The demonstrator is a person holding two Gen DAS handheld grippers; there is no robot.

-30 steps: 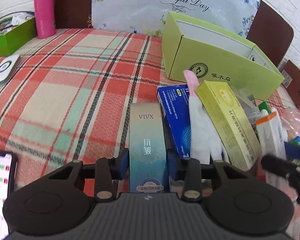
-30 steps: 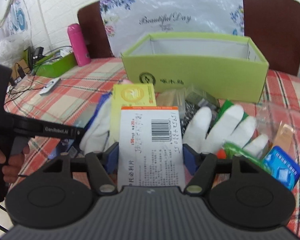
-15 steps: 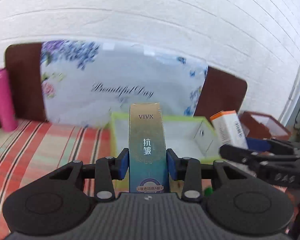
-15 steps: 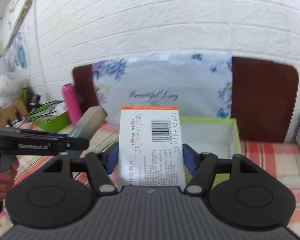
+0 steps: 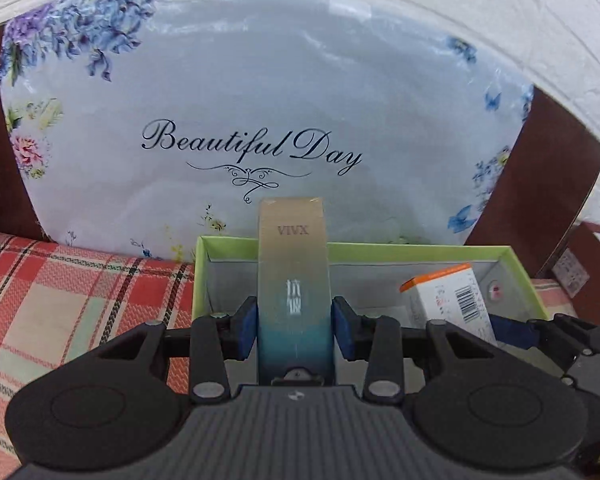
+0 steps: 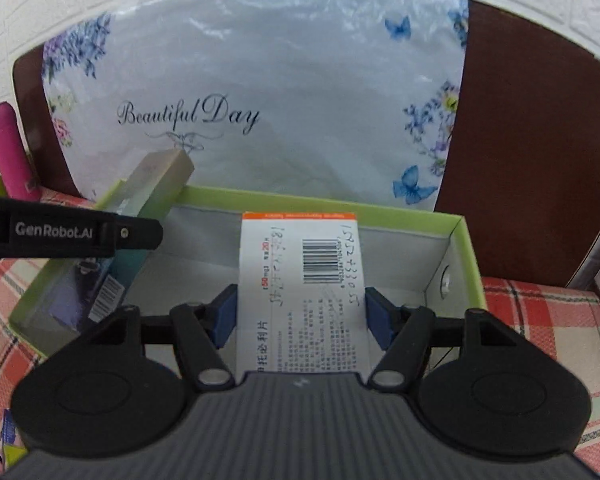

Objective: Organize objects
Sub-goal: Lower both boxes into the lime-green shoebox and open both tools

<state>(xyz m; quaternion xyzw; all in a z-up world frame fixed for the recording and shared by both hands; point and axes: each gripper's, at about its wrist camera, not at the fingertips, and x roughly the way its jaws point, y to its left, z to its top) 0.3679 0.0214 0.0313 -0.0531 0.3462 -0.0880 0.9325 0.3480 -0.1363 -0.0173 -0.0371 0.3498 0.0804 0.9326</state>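
Note:
My left gripper (image 5: 294, 334) is shut on a tall tan-to-teal VIVX box (image 5: 293, 280) and holds it over the left part of the open green box (image 5: 380, 247). My right gripper (image 6: 302, 318) is shut on a white medicine box with an orange edge and a barcode (image 6: 300, 280), held over the middle of the green box (image 6: 466, 248). The medicine box also shows in the left wrist view (image 5: 450, 300), and the VIVX box in the right wrist view (image 6: 156, 188). The green box's inside is grey-white.
A floral "Beautiful Day" cushion (image 5: 252, 120) leans on a brown chair back (image 6: 532, 140) just behind the green box. A pink bottle (image 6: 8, 148) stands at the left. The red plaid tablecloth (image 5: 60, 300) lies around the box.
Both grippers carried their boxes forward and down from above the pile; the boxes now hang over the open green box, which looms much closer.

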